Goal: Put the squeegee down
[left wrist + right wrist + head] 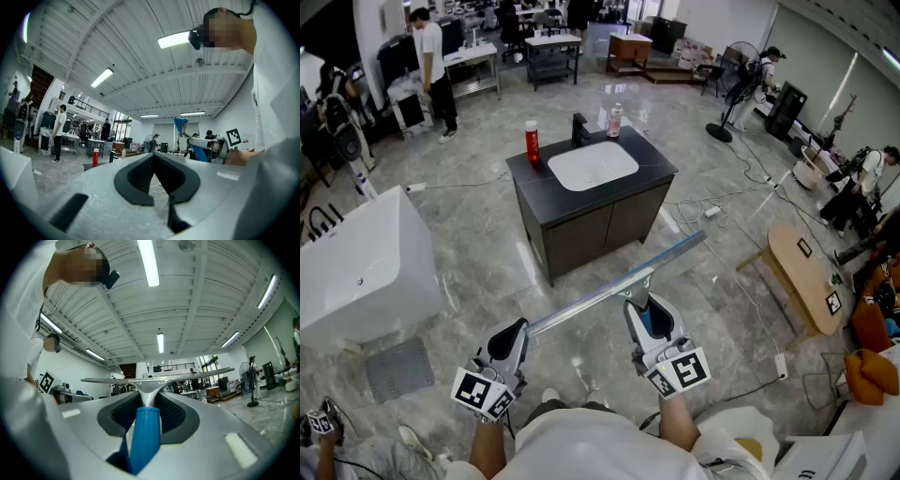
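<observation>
While the blue-handled, metal-bladed squeegee (pixel 145 437) is clamped by the right gripper (pixel 149 398), the left gripper (pixel 153 157) is seen closed on nothing.

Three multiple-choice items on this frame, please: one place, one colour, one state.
1. Where does the red bottle stand? A on the floor; B on the black cabinet, beside the basin; C on the wooden table.
2. The squeegee has a handle that is: A red; B green; C blue.
3. The right claw is: A shut on the squeegee's handle; B open, empty; C resting on the cabinet.
Key: B, the head view shows it on the countertop; C, blue shows between the pads; A, the pads press the handle.
</observation>
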`<act>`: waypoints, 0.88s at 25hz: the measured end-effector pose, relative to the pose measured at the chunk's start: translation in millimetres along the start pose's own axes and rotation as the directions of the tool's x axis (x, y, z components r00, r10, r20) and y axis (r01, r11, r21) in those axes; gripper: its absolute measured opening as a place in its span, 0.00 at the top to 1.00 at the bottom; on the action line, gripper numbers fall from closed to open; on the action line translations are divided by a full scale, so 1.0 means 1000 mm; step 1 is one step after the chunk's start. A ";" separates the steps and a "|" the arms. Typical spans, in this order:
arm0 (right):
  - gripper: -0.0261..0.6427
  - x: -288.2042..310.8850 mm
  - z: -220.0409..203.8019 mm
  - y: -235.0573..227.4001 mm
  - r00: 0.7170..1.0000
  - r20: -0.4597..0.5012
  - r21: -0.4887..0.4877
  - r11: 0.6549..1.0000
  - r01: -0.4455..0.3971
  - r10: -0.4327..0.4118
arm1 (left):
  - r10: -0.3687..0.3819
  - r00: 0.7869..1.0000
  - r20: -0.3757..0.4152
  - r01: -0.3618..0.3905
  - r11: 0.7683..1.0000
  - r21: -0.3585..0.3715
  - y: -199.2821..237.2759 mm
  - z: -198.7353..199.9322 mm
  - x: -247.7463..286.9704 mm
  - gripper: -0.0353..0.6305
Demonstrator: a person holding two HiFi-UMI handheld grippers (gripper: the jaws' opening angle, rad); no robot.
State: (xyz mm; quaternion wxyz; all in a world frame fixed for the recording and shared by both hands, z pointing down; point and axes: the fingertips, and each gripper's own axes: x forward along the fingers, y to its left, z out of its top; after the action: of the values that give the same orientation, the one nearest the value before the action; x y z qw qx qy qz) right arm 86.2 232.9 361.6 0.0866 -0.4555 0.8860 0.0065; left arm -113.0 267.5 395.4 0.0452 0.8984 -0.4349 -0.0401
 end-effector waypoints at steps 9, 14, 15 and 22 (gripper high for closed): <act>0.75 0.002 -0.005 -0.001 1.000 -0.007 0.001 1.000 0.000 0.000 | 0.003 1.000 -0.004 -0.003 1.000 -0.003 0.003 -0.005 0.000 0.95; 0.75 0.004 -0.008 0.001 1.000 -0.015 0.015 1.000 -0.015 0.015 | 0.002 1.000 -0.012 -0.003 1.000 -0.005 0.004 -0.007 0.000 0.95; 0.75 0.005 -0.008 0.001 1.000 -0.018 0.020 1.000 -0.021 0.021 | 0.003 1.000 -0.013 -0.003 1.000 -0.004 0.004 -0.006 0.001 0.95; 0.75 0.007 -0.013 -0.004 0.999 -0.025 0.037 0.999 -0.020 0.021 | 0.002 1.000 -0.019 -0.002 1.000 -0.007 0.005 -0.009 0.006 0.95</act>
State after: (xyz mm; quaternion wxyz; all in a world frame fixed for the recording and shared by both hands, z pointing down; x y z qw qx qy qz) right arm 83.6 224.1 373.3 0.0837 -0.4446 0.8917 -0.0148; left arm -112.3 260.6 404.9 0.0524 0.8981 -0.4353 -0.0332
